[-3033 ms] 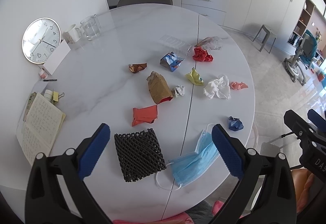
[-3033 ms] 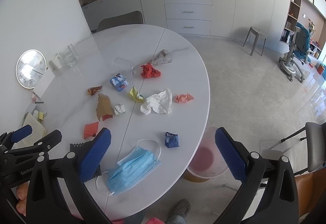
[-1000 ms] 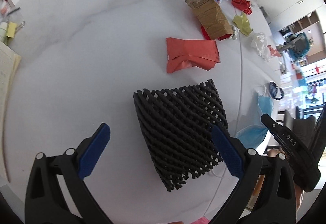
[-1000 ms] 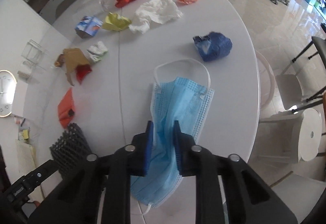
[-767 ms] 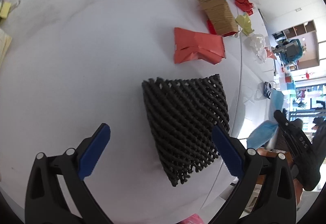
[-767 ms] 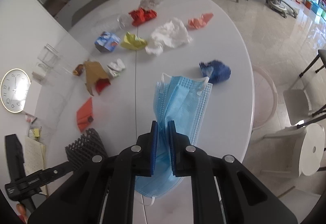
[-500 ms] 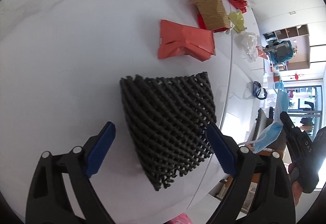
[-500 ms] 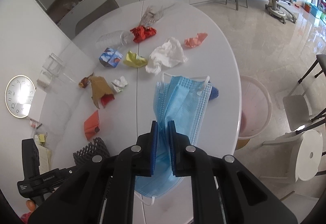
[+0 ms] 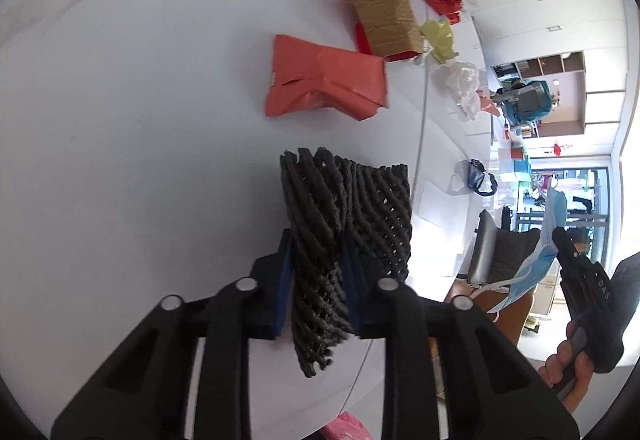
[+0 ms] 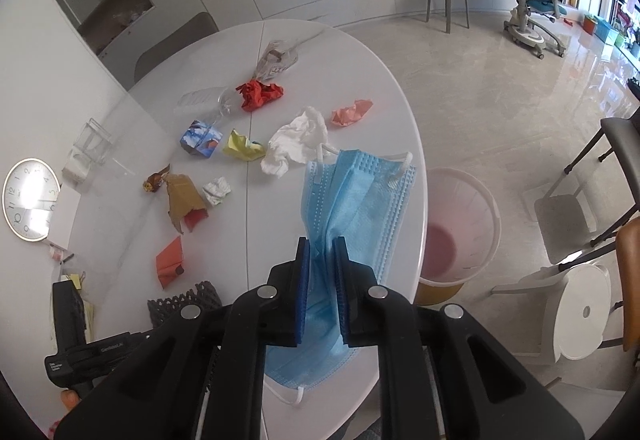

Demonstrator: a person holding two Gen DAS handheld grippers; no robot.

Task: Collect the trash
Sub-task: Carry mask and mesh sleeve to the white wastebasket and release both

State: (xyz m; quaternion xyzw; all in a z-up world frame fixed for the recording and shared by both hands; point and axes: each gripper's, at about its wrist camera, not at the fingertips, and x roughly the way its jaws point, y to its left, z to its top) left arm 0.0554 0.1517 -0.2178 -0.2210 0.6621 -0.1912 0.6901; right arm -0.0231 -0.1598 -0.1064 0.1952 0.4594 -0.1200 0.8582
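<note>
My left gripper [image 9: 318,272] is shut on the black foam net [image 9: 352,224], which bunches between the blue pads near the white table's front edge. My right gripper [image 10: 321,272] is shut on a blue face mask [image 10: 356,200] and holds it in the air above the table's right side. The mask [image 9: 548,236] also shows at the far right of the left wrist view. A pink-lined waste bin [image 10: 460,228] stands on the floor just right of the table.
Loose trash lies on the table [image 10: 168,100]: an orange packet [image 9: 324,80], a brown paper bag [image 9: 384,16], red [image 10: 260,94], yellow [image 10: 244,146], white [image 10: 296,146] and pink [image 10: 352,112] crumpled papers. A clock [image 10: 30,200] leans at left. Stools and chairs stand at right.
My left gripper closed from wide open onto the black net, squeezing it. My right gripper lifted the mask off the table and moved it toward the bin side.
</note>
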